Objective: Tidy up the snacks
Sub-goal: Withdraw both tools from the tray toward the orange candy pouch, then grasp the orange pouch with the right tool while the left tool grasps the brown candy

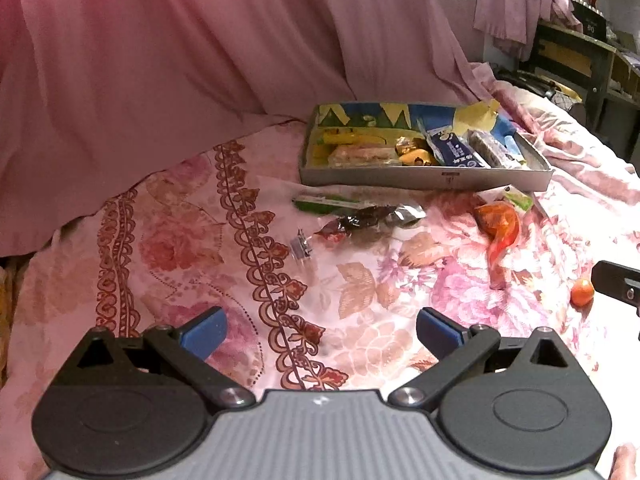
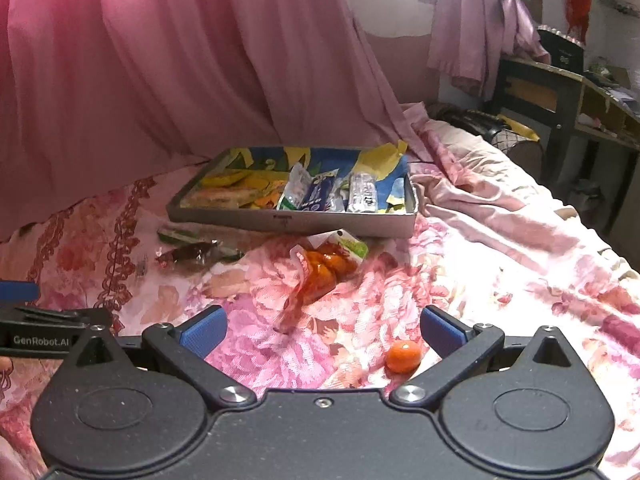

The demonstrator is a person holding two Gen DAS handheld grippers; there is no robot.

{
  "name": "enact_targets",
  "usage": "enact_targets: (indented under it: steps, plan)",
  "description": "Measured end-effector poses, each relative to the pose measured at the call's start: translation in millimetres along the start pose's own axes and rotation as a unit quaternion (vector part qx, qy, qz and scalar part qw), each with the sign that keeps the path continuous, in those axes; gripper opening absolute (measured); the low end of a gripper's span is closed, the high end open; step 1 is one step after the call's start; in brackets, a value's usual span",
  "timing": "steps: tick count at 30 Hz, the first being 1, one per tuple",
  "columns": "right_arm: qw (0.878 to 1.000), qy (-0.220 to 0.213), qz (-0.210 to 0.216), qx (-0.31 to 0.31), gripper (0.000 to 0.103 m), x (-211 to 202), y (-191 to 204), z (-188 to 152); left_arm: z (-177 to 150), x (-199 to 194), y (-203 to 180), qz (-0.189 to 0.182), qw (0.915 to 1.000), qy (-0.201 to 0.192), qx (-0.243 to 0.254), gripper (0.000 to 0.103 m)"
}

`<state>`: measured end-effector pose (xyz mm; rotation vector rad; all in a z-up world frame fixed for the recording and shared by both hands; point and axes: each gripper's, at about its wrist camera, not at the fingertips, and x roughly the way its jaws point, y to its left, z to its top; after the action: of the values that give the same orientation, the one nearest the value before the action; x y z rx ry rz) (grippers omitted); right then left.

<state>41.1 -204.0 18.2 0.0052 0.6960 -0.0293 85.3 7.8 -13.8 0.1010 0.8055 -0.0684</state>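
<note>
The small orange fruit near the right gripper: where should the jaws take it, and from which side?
Across its middle, coming from above. The small orange fruit is round and lies loose on the floral bedsheet, apart from the other snacks; the right gripper, jaws open, is probably nearest.

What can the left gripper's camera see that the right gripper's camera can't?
Only the left view shows clearly the small silvery bit on the bedspread left of the dark wrapper, and only an edge of the right gripper at its right border.

Only the right view shows more of the bed's right side and the side of the left gripper with its printed name.

Both show the snack box, the orange bag, the small orange ball, the dark wrapper, and open fingers holding nothing.
</note>
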Motion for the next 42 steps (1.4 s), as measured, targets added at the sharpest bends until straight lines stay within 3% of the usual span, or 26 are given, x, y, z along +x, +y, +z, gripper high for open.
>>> enact_targets:
  steps: [11, 17, 29, 37, 42]
  plan:
    - [0.998, 0.026, 0.024, -0.042, 0.102, 20, 8, 6, 5, 20, -11, -0.033, 0.9961, 0.029, 0.076, 0.103]
    - [0.997, 0.029, 0.023, -0.073, 0.102, 31, 12, 9, 9, 33, -14, -0.028, 0.9909, 0.029, 0.128, 0.103]
    - [0.997, 0.07, 0.026, -0.023, 0.102, 60, -1, 14, 18, 52, 0, -0.076, 0.9916, 0.078, 0.07, 0.103]
    - [0.994, 0.067, 0.027, -0.085, 0.102, 91, 11, 24, 23, 64, 8, -0.077, 0.9917, 0.082, 0.061, 0.103]
    - [0.996, 0.055, 0.03, -0.065, 0.102, 119, 2, 34, 30, 75, 11, -0.065, 0.9944, 0.058, 0.06, 0.103]
